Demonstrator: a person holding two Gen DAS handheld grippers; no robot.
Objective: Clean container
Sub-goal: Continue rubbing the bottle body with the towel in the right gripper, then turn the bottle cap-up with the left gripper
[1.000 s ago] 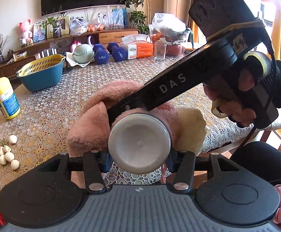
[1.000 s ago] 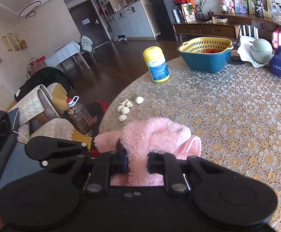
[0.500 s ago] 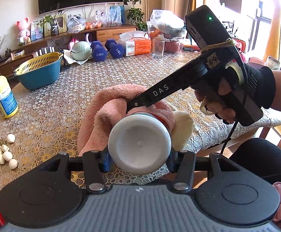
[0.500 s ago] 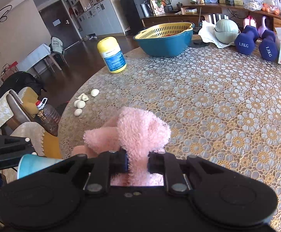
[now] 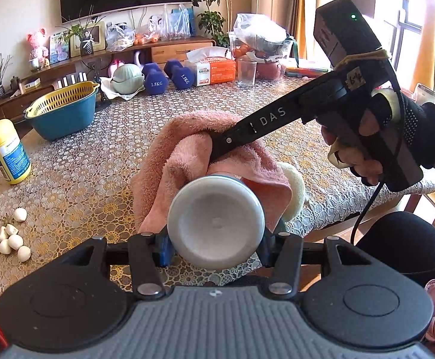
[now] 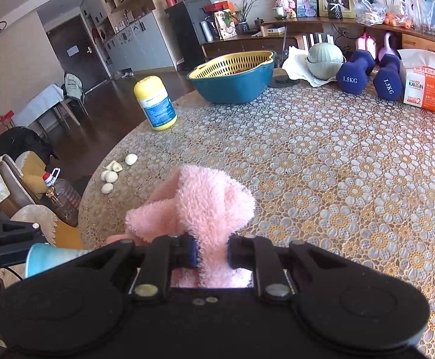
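Observation:
My left gripper (image 5: 216, 246) is shut on a light blue cup-like container (image 5: 214, 221), held sideways with its pale base toward the camera. A pink fluffy cloth (image 5: 187, 155) drapes over the container's far end. My right gripper (image 6: 213, 254) is shut on that pink cloth (image 6: 208, 206); in the left wrist view its black body (image 5: 265, 122) reaches down into the cloth from the right, held by a gloved hand (image 5: 396, 137). The container's blue rim (image 6: 42, 261) shows at the lower left of the right wrist view. The container's inside is hidden.
The round table has a lace-patterned cover (image 6: 322, 164). On it stand a blue and yellow colander bowl (image 6: 232, 80), a yellow bottle (image 6: 156, 103), garlic cloves (image 6: 112, 173), blue dumbbells (image 6: 366, 74), a tissue box (image 6: 426, 83) and a glass (image 5: 245, 73). Chairs stand left of the table.
The right gripper has drawn back up and to the right with the cloth, so more of the cloth and table shows. The container stays clamped in the left gripper.

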